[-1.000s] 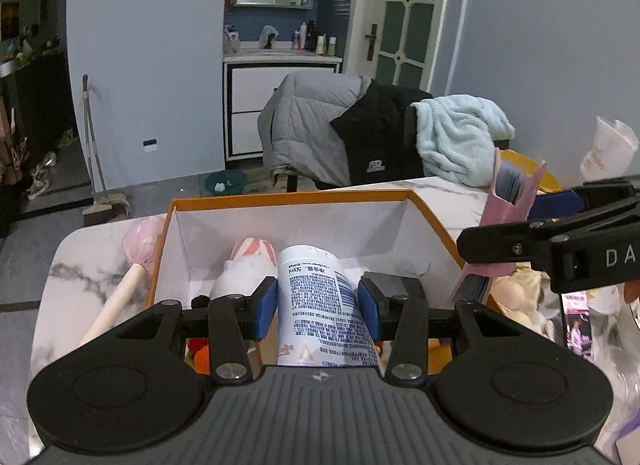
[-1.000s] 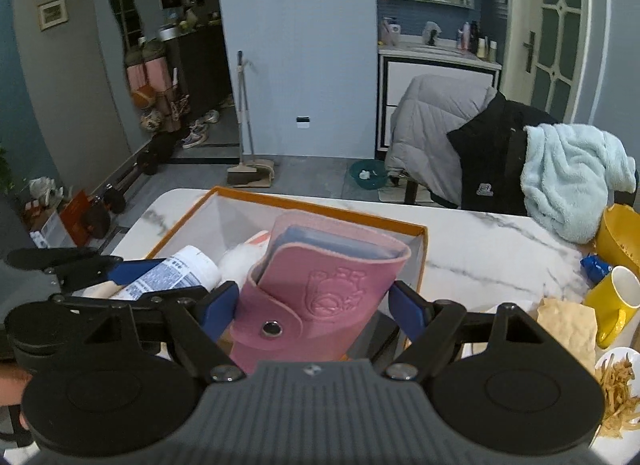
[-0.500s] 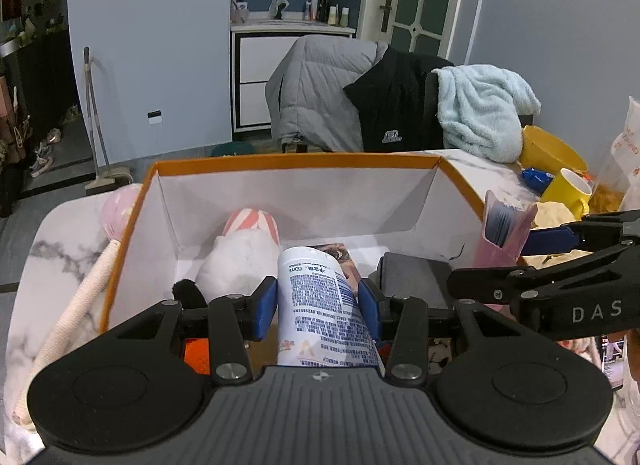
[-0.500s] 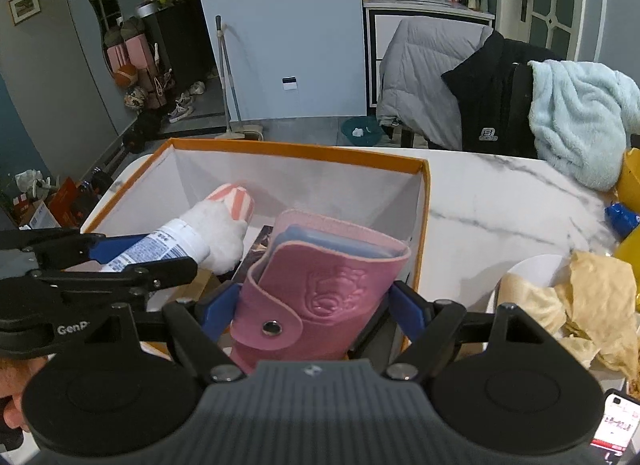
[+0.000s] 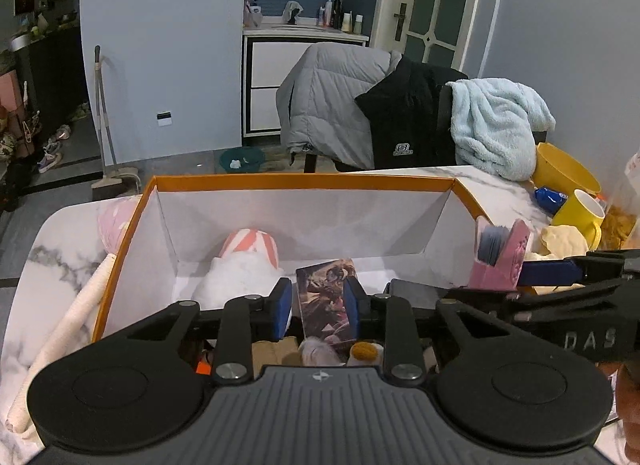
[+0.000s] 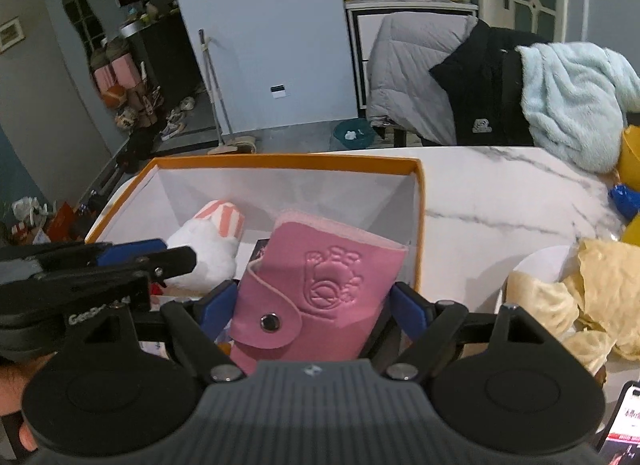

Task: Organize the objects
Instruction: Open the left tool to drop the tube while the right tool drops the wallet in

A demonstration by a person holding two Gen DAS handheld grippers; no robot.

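An orange-rimmed white box [image 5: 304, 182] [image 6: 280, 164] stands on the marble table. My left gripper [image 5: 318, 305] is open and empty above the box; the white tube is out of sight. A picture card [image 5: 326, 297] lies in the box below its fingers, beside a white plush with a pink striped end [image 5: 248, 261] [image 6: 208, 237]. My right gripper [image 6: 312, 301] is shut on a pink card wallet [image 6: 316, 293] [image 5: 500, 257] and holds it over the box's right part. The left gripper's fingers [image 6: 132, 249] show at the left of the right wrist view.
A pink-headed cream stick [image 5: 80, 297] lies left of the box. On the right are a yellow mug [image 5: 580, 217], a yellow bowl [image 5: 560, 173], a plate with crumpled yellowish paper [image 6: 560, 293] and a phone [image 6: 624, 429]. A chair draped with jackets [image 5: 360, 117] stands behind the table.
My left gripper has let go of the white tube, which is gone from between its fingers. My right gripper has carried the pink wallet lower over the box.
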